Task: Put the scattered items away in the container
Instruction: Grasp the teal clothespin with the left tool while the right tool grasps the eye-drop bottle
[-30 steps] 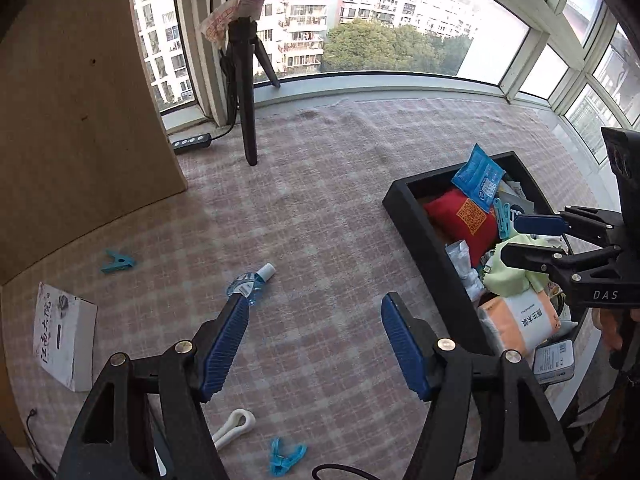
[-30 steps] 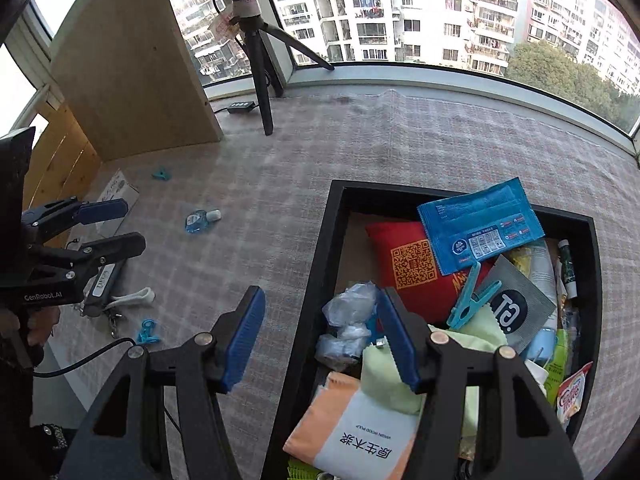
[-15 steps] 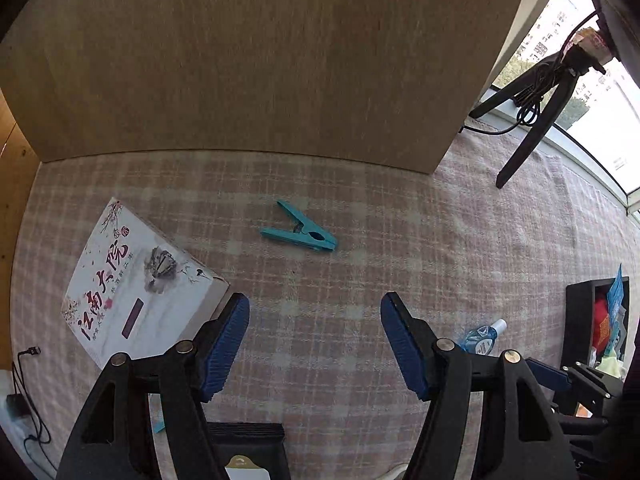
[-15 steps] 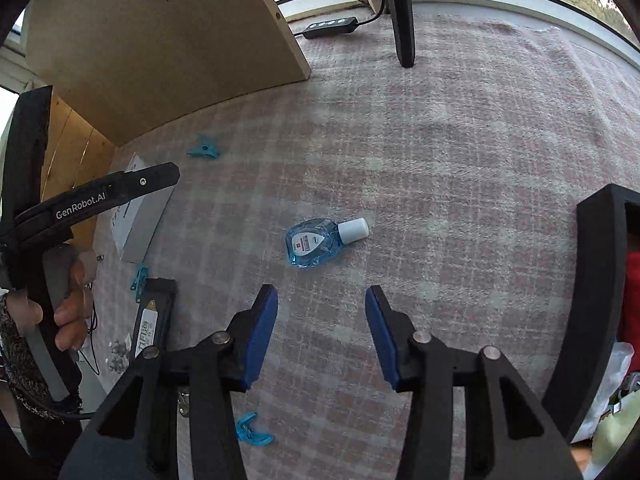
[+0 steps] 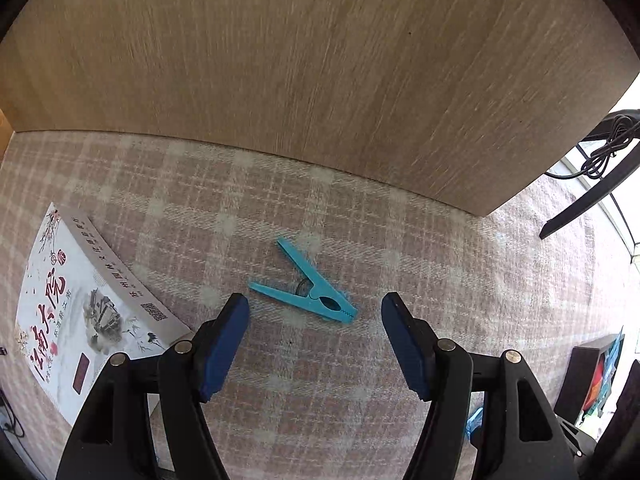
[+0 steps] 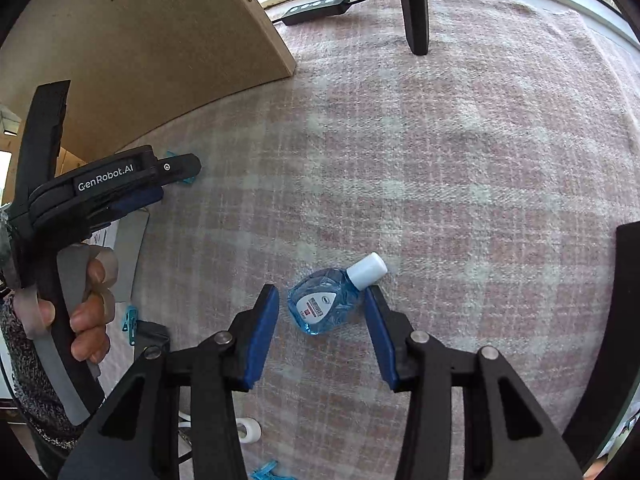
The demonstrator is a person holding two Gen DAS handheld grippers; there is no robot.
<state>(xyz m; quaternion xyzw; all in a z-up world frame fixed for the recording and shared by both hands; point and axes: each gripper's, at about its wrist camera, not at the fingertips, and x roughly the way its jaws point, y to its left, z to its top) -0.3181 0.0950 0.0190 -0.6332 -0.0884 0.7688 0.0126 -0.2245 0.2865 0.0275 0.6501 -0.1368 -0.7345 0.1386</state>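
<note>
In the left wrist view a turquoise clothes peg lies on the checked cloth, just ahead of and between the fingers of my open left gripper. In the right wrist view a small blue bottle with a white cap lies on its side between the open fingers of my right gripper, which stand either side of it without visibly touching it. The left gripper shows at the left there, over the peg. The black container shows at the far right edge, with items inside.
A white printed box lies left of the peg. A wooden panel stands just behind it. A tripod leg and a power strip are at the back. More blue pegs and a white clip lie near the front.
My left gripper has moved closer and lower over the turquoise peg. My right gripper has moved down to the blue bottle, which now sits between its fingers.
</note>
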